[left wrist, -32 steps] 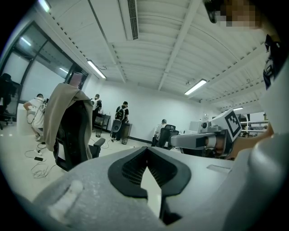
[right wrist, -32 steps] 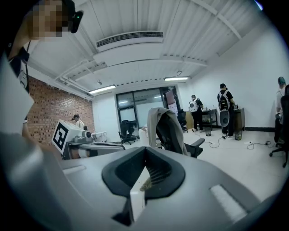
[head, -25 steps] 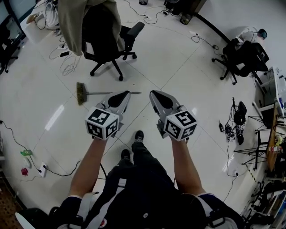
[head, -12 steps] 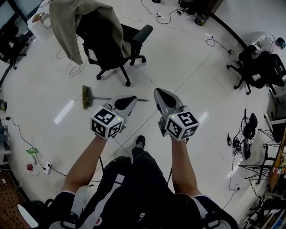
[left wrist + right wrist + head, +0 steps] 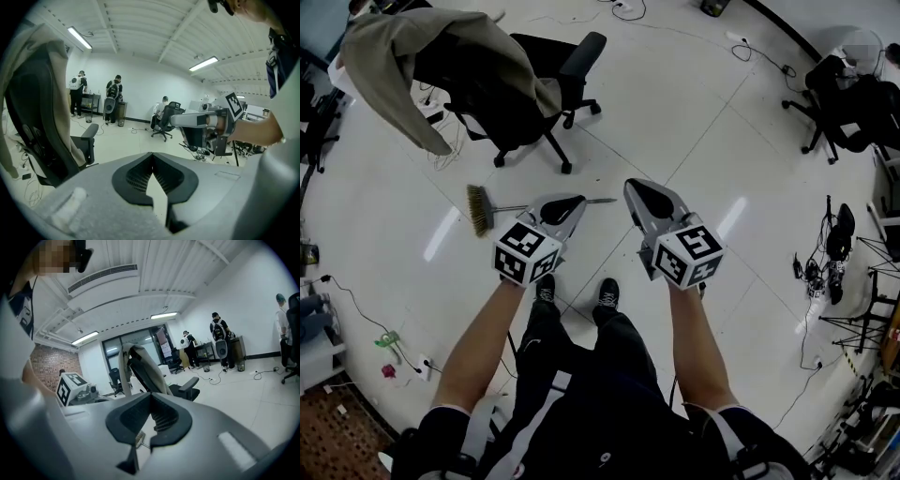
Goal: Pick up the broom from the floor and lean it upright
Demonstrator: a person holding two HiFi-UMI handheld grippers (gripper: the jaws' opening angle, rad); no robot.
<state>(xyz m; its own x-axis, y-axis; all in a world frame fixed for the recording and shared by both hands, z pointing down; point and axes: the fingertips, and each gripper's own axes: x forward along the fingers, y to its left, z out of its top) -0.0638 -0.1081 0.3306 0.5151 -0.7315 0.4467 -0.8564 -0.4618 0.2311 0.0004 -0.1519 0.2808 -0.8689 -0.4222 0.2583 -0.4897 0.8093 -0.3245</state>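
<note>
**A:** While both tongs sit low over the floor (image 5: pixel 694 122), what state are they in?

**B:** left gripper (image 5: pixel 565 204): jaws pressed together, nothing in them. right gripper (image 5: pixel 638 190): same, tips meeting, empty.

**A:** Broom?

**B:** The broom (image 5: pixel 480 209) is flat on the tiles at 12 o'clock, just past the shoes (image 5: pixel 607 291). Bristles point to 10 o'clock, handle tip to 1. The left gripper covers mid-handle in the head view. Looks apart from it, but I can't confirm.

**A:** How to do the pickup?

**B:** My call: open one tong wide before descending. Set the jaws across the shaft near its middle, not along it. A thin shaft on slick tile will likely roll, so close square. Put the second tong nearer the tip to steer the lift.

**A:** Lean target?

**B:** The office chair (image 5: pixel 502 89) under the jacket (image 5: pixel 403 56) is at 11 o'clock, well beyond. It's on castors, so risky. A wall is safer.

**A:** Containers?

**B:** None near the broom. In the left gripper view there are dark boxes (image 5: pixel 121 114) by the far wall. Too small to tell if they're bins, and no contents are visible.
</note>
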